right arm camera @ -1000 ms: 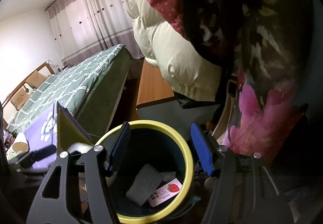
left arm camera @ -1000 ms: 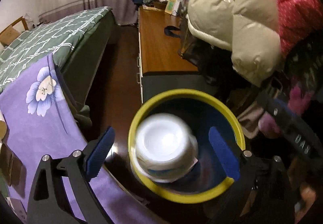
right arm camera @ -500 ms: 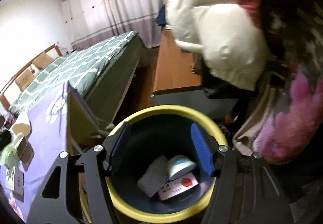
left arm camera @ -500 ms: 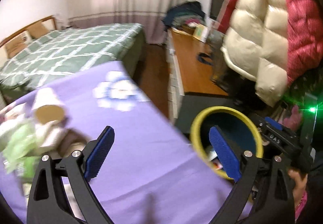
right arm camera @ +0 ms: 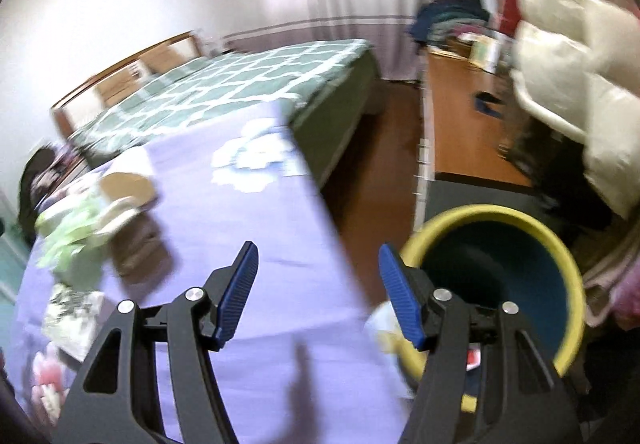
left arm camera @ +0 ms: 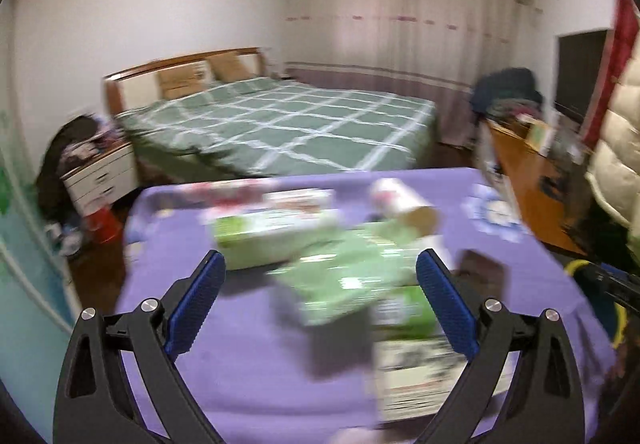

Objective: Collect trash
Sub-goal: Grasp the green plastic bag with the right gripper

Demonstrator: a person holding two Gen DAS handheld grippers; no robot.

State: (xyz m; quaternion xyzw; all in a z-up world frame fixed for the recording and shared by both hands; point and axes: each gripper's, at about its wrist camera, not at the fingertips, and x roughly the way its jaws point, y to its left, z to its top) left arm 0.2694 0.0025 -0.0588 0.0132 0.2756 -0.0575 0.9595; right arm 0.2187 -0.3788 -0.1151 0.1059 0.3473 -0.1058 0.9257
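Blurred trash lies on a purple tablecloth: green wrappers, a green box, a cardboard roll and a printed leaflet. My left gripper is open and empty above the table, facing the green wrappers. My right gripper is open and empty over the table's right edge. The yellow-rimmed blue bin stands just right of it, with trash inside mostly hidden. The same pile shows at the left of the right wrist view.
A green checked bed lies beyond the table. A wooden cabinet stands behind the bin, with padded coats hanging over it. A white nightstand is at the far left. The bin's rim shows at the right.
Both grippers have swung left, away from the bin toward the table. The white bowl the left gripper was over has dropped into the bin. Both views are motion-blurred now.
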